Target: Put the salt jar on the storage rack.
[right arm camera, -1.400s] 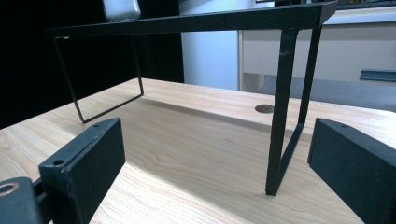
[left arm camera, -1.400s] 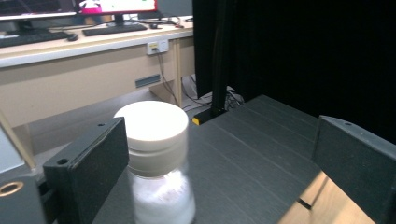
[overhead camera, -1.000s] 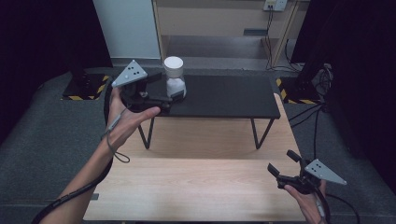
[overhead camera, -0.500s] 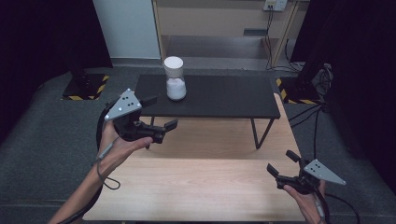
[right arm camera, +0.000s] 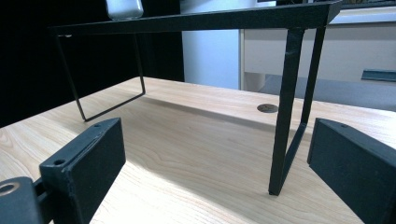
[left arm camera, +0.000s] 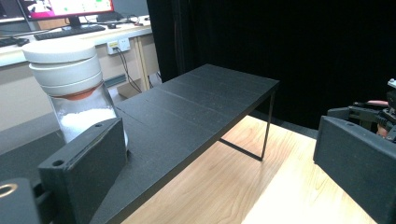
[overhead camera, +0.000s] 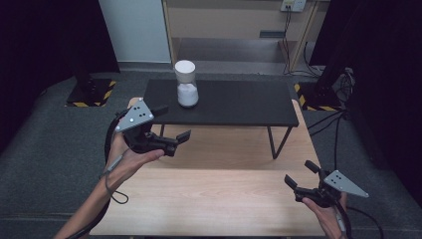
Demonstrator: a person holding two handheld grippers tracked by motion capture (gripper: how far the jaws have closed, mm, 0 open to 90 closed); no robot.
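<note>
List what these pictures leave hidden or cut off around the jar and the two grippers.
- Jar: in the left gripper view its base sits behind the near jaw.
- Jar in the right gripper view: the top edge cuts off all but its bottom.
- Left gripper: in the high view the grey plate covers its body.
- Right gripper: in the high view its cable runs off the bottom edge.
- Shelf: in the high view its left legs are behind the left gripper.

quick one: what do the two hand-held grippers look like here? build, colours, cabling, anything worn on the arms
Both match: the left hand-held gripper and right hand-held gripper have black bodies with two flat, blocky black jaws, and each carries a grey three-cornered plate on top, dotted with small markers. A black cable trails back from each along the forearm. The forearms are bare, with no sleeves and no gloves.
</note>
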